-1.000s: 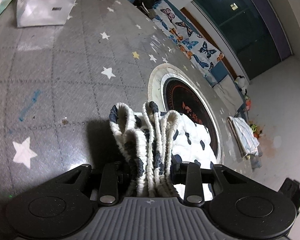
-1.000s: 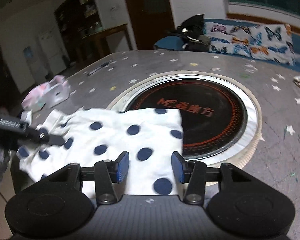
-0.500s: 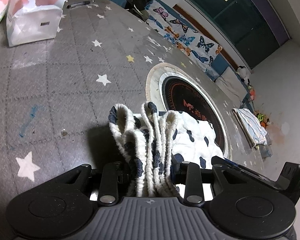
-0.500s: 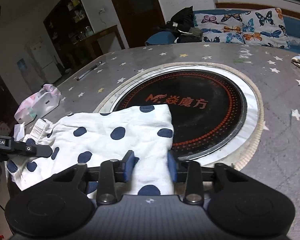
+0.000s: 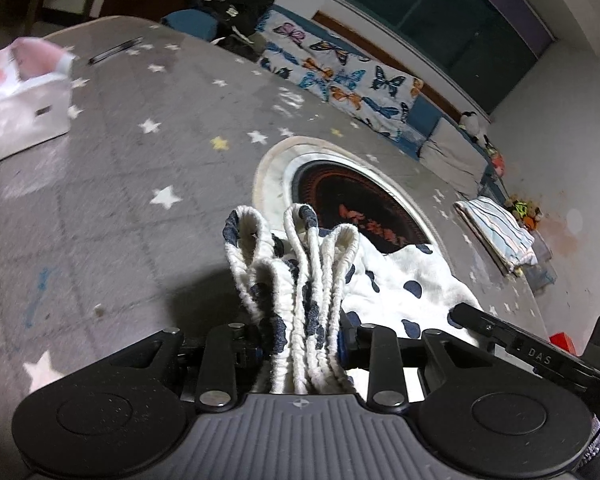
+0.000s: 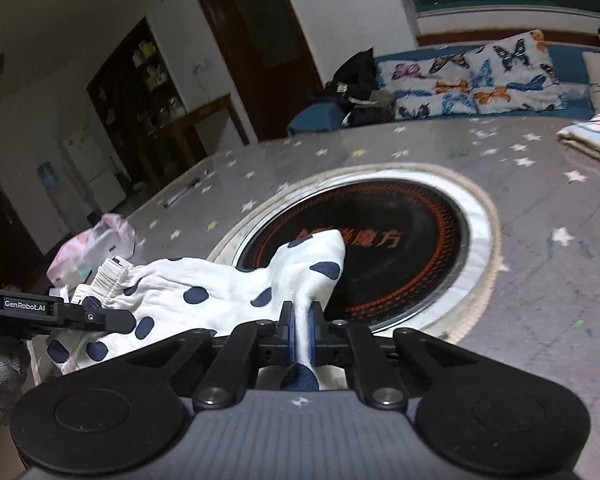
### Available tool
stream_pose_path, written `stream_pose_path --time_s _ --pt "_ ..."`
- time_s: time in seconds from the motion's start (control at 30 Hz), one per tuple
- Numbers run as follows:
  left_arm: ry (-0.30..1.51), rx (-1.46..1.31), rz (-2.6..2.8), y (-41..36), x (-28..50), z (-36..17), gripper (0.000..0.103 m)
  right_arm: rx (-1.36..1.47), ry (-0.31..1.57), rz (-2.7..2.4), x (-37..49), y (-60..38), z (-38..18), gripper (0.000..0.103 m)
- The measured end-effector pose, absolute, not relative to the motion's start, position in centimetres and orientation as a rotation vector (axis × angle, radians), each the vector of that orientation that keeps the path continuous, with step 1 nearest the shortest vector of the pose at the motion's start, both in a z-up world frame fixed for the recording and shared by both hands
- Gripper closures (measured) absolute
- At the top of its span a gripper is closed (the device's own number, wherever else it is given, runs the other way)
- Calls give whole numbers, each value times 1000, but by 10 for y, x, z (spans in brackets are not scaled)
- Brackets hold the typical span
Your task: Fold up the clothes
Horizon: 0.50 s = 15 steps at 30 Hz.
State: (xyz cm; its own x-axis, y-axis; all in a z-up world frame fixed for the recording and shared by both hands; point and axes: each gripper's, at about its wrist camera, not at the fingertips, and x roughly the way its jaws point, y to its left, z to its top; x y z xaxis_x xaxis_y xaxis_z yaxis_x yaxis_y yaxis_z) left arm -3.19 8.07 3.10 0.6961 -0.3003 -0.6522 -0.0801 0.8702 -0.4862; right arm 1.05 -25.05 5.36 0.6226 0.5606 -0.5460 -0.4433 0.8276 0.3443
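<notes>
A white garment with dark blue dots [image 5: 400,280] lies on the grey star-patterned table [image 5: 120,180]. My left gripper [image 5: 300,336] is shut on its bunched elastic waistband [image 5: 296,248], which stands up in folds between the jaws as they press slightly tighter. In the right wrist view the garment [image 6: 220,292] stretches from the left gripper's finger [image 6: 100,316] to my right gripper [image 6: 302,320]. The right gripper is shut on the garment's other edge, pinched into a raised peak over the round black hotplate [image 6: 420,248]. The right gripper's finger [image 5: 500,332] shows at the left wrist view's lower right.
A white tissue pack [image 5: 24,116] sits at the table's far left, a pen [image 5: 116,50] beyond it. A folded striped cloth [image 6: 596,136] lies at the right edge. A bench with butterfly cushions [image 5: 340,76] runs behind the table.
My right gripper's jaws closed on the garment's edge and raised it into a peak. My left gripper rose and rolled a little, still holding the waistband.
</notes>
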Motion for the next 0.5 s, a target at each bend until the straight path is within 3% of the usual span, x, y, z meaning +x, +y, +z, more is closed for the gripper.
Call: stream_pose_path --time_s 0.5 --pt "831 -390 -315 -7 28 53 71 186 603 378 -9 -330 82 98"
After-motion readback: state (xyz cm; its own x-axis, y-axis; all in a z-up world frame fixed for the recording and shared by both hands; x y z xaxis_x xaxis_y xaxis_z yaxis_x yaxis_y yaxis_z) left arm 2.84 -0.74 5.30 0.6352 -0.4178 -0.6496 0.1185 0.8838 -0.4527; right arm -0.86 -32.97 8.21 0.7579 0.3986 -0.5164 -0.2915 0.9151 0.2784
